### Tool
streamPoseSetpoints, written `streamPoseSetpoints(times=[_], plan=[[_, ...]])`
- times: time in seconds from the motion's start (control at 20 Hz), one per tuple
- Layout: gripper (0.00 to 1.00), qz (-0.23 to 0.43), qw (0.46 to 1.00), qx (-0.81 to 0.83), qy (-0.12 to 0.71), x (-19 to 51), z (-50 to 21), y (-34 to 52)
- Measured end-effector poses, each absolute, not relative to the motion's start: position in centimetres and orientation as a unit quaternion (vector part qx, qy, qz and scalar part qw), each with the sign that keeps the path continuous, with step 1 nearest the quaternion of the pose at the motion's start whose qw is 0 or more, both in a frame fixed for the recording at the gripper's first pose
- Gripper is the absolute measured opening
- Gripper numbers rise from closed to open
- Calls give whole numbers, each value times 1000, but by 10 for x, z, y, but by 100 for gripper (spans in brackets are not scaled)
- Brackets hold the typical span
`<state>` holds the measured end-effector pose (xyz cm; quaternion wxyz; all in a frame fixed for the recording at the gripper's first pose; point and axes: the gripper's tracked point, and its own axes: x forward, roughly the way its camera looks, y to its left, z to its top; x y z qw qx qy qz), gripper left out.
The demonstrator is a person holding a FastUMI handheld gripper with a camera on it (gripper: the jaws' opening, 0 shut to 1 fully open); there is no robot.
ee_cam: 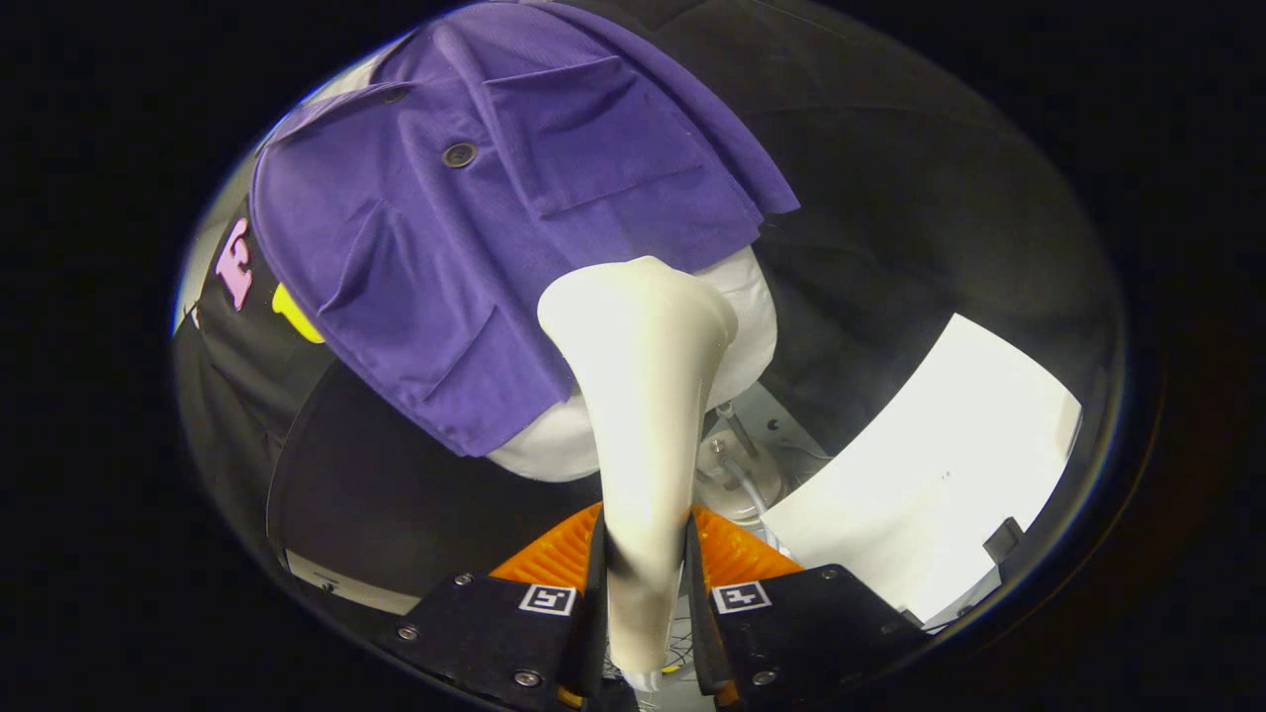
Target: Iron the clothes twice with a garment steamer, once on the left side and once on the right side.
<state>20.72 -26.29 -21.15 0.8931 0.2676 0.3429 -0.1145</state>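
The gripper [643,583] is sitting at the bottom centre of the frame, clenched on the handle of the garment steamer [638,396], with both fingers [591,593] pressing against the handle from either side. The steamer, cream-white and flaring wider toward its head, is rising from between the fingers up toward the middle of the frame. Its broad head is lying against or just at the lower hem of the purple shirt [465,218]; whether it is actually touching the cloth cannot be told. The shirt is filling the upper left and upper centre of the frame, draped over a white mannequin torso [747,326] that is showing below the hem, right of the steamer head and again lower left of it. A dark button [459,154] is showing on the shirt front, and a chest pocket [593,129] is lying to its right. Beneath the torso, a pale metal stand base [737,465] is standing just right of the steamer handle. A white sheet-like surface [930,465] is occupying the lower right of the frame.
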Motion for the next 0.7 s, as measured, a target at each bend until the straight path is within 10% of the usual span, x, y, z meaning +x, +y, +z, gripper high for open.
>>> streamPoseSetpoints(times=[0.7], plan=[[35, -3, 935, 188, 301, 90, -136, -115]])
